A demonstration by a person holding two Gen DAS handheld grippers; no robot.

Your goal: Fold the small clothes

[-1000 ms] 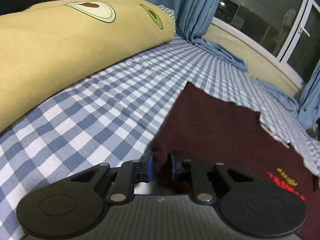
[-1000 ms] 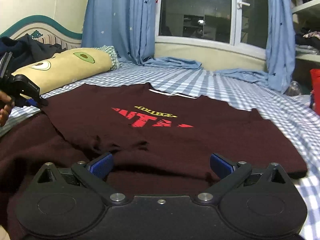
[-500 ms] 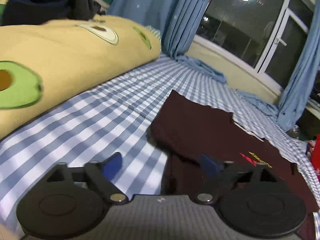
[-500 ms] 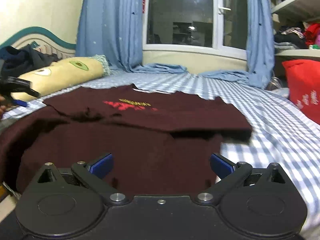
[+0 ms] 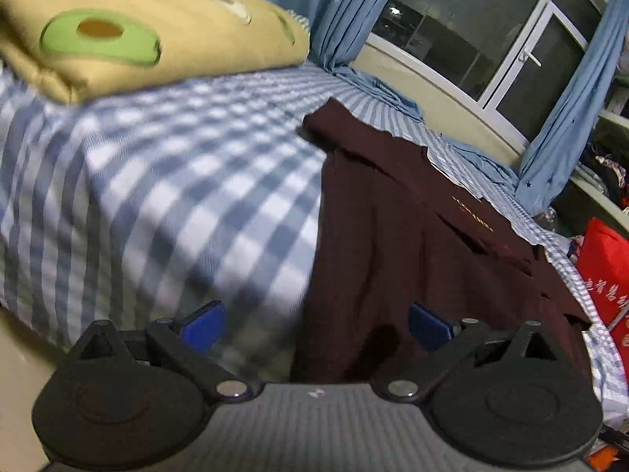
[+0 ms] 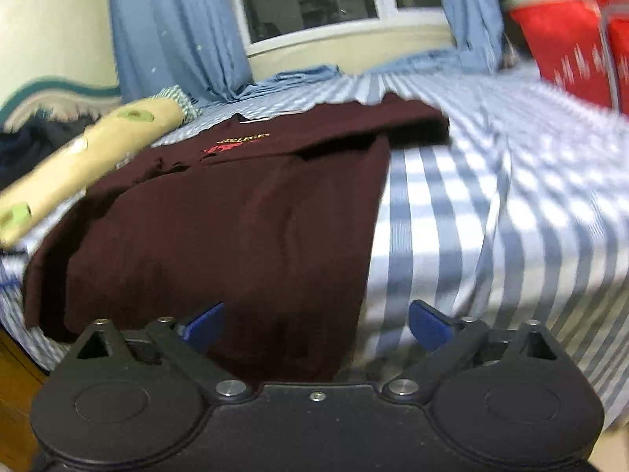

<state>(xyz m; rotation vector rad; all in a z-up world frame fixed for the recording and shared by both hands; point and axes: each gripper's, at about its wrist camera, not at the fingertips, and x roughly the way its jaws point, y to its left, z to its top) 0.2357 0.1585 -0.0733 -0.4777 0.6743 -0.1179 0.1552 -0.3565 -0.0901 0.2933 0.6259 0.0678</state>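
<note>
Shirt print [image 5: 473, 219], perhaps lettering, unreadable

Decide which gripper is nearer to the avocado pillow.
Left. The left gripper hangs open at the maroon shirt's pillow-side edge, the avocado pillow looming close. The right gripper, open, sits at the opposite edge.

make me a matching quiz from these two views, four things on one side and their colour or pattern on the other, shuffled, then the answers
Things:
1. shirt
2. pillow
3. sheet
4. bag

Colour or pattern:
A. red with white characters
B. blue and white check
C. dark maroon with red and yellow print
D. yellow with avocado pictures

Pairs: 1-C, 2-D, 3-B, 4-A
</note>
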